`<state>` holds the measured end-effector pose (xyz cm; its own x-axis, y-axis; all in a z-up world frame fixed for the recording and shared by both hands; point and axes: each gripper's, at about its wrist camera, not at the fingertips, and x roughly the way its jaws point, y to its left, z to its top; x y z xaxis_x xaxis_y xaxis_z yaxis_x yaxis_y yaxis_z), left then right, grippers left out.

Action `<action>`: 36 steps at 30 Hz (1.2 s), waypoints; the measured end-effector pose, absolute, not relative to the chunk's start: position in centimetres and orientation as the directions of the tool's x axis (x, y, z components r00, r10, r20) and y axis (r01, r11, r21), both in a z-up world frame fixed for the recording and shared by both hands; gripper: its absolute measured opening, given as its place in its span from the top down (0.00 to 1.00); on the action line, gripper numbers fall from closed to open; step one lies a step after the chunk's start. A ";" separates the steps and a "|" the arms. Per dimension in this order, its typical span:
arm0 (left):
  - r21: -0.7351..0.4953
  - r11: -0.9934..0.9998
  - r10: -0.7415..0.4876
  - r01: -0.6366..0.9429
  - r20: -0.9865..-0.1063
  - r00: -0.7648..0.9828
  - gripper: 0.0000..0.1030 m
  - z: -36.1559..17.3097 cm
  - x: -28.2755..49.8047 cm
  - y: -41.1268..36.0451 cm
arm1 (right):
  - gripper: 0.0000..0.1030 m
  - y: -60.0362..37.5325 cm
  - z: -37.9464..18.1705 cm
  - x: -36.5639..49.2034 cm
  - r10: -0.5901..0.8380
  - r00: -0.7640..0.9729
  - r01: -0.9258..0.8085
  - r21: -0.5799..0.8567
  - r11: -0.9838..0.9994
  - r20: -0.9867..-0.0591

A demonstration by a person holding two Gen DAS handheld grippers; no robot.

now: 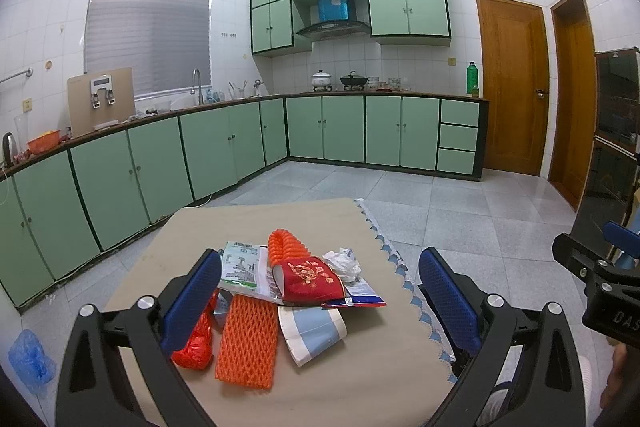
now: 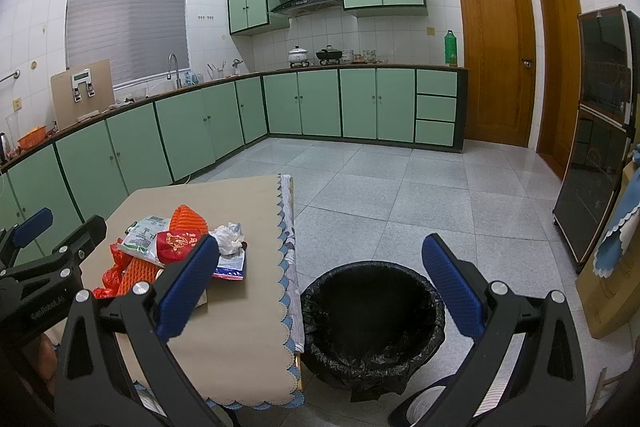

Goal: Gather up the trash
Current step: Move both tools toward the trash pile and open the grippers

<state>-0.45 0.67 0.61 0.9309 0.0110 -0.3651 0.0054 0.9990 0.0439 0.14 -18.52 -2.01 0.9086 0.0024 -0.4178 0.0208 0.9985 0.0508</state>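
A heap of trash lies on a small beige table [image 1: 360, 367]: an orange foam net [image 1: 248, 341], a red and gold wrapper [image 1: 314, 281], a crumpled white tissue [image 1: 343, 262], a green and white packet [image 1: 240, 267], a pale blue paper [image 1: 314, 333] and a red crinkled wrapper [image 1: 196, 345]. My left gripper [image 1: 324, 303] hangs open above and in front of the heap, holding nothing. My right gripper [image 2: 326, 291] is open too, over the table's right edge and a bin lined with a black bag [image 2: 372, 323] on the floor. The same heap [image 2: 176, 251] shows left of it.
Green cabinets [image 1: 224, 143] run along the left and far walls under a cluttered counter. Two wooden doors [image 1: 514, 87] stand at the right, with a dark glass cabinet [image 2: 600, 131] beside them. A blue plastic bag [image 1: 30, 359] lies on the grey tiled floor at the left.
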 end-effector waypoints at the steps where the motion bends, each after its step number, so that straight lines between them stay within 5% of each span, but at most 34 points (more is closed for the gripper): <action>1: 0.044 0.999 0.011 0.006 -0.365 0.931 0.06 0.6 -0.4 0.6 | 0.05 -18.5 -2.0 0.1 0.002 0.909 0.020 0.050 0.999 -0.417; 10: 0.037 0.999 0.025 -0.012 -0.375 0.927 0.06 0.0 0.6 2.0 | 0.05 -18.2 -2.3 0.7 0.012 0.910 0.018 0.067 0.998 -0.415; 21: 0.103 0.961 0.276 -0.256 -0.369 0.888 0.06 -2.8 3.8 11.6 | 0.05 -14.3 -4.2 5.5 0.108 0.907 -0.079 0.089 0.993 -0.406; 36: 0.114 0.960 0.279 -0.256 -0.458 0.844 0.06 -8.6 7.8 17.2 | 0.05 -4.1 -9.4 14.7 0.308 0.821 -0.294 0.106 0.950 -0.482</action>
